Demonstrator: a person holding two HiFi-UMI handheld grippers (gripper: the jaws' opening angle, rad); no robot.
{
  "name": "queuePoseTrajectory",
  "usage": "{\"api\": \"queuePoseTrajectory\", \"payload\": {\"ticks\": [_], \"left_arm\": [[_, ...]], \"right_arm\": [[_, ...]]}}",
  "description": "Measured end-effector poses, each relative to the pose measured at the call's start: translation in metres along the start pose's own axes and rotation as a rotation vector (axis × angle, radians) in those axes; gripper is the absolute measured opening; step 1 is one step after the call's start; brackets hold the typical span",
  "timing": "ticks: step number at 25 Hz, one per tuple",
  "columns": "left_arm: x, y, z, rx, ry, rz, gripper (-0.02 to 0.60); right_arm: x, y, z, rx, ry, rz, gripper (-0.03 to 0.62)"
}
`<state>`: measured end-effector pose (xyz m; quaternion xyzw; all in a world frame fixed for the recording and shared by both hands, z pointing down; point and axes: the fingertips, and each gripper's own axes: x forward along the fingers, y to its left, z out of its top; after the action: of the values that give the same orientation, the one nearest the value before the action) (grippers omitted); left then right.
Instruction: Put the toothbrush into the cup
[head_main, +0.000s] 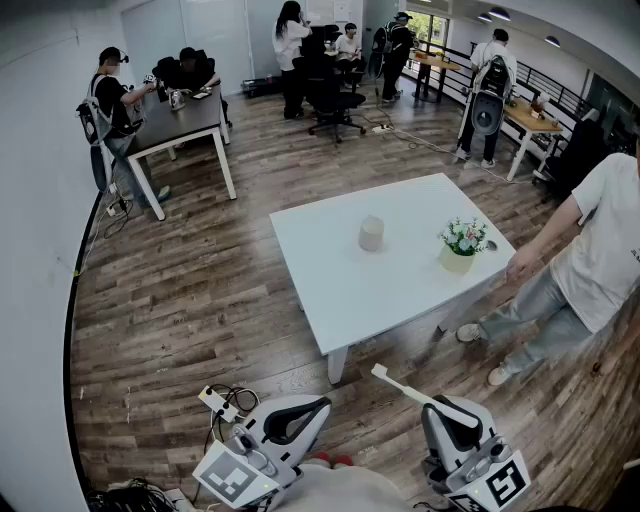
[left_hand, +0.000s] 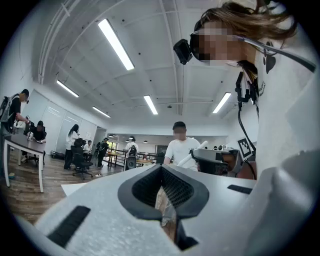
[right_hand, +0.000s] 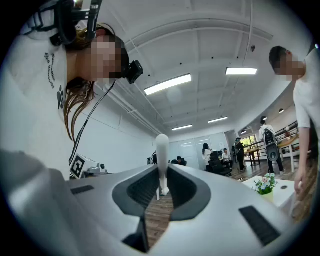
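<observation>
Right claw (head_main: 437, 405) clamped on the white toothbrush (head_main: 403, 387), carried low, well short of the cup (head_main: 371, 234) on the table (head_main: 330, 275); left claw (head_main: 322, 405) closed, empty. Next, likely: approach, upend, lower in.

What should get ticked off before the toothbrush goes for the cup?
1. Toothbrush held: ok, right gripper is shut on its handle.
2. Cup upright on the table: ok.
3. Cup empty inside: cannot tell.
4. Flower pot clear of the cup: ok, stands apart.
5. Bystander clear: not ok, their hand is beside the table corner.
6. Left gripper out of the way: ok, shut, holding nothing.
</observation>
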<state>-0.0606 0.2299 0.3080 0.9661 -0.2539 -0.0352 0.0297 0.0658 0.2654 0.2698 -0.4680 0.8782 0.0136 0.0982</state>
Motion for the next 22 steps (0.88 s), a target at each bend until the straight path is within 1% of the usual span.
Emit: {"api": "queuePoseTrajectory", "payload": {"ticks": [4,7,10,16,22], "left_arm": [[-0.012,-0.026,-0.002,-0.016,0.0,-0.009,0.008],[-0.02,-0.037,0.004,-0.005,-0.02,-0.018,0.008],[-0.032,-0.046,0.005,-0.01,-0.025,-0.012,0.008],[-0.046,-0.051,0.009,-0.002,-0.033,0.01,0.008],[-0.05,-0.052,0.01,-0.01,-0.035,0.006,0.008]], "right_arm": [[-0.022,0.016,0.005,-0.015,0.009,-0.008,0.058],[-0.03,0.028,0.009,-0.023,0.003,-0.009,0.058],[-0.035,0.038,0.011,-0.028,0.004,-0.013,0.058],[-0.038,0.051,0.011,-0.006,-0.006,0.001,0.058],[-0.041,0.057,0.017,-0.012,-0.024,-0.007,0.058]]}}
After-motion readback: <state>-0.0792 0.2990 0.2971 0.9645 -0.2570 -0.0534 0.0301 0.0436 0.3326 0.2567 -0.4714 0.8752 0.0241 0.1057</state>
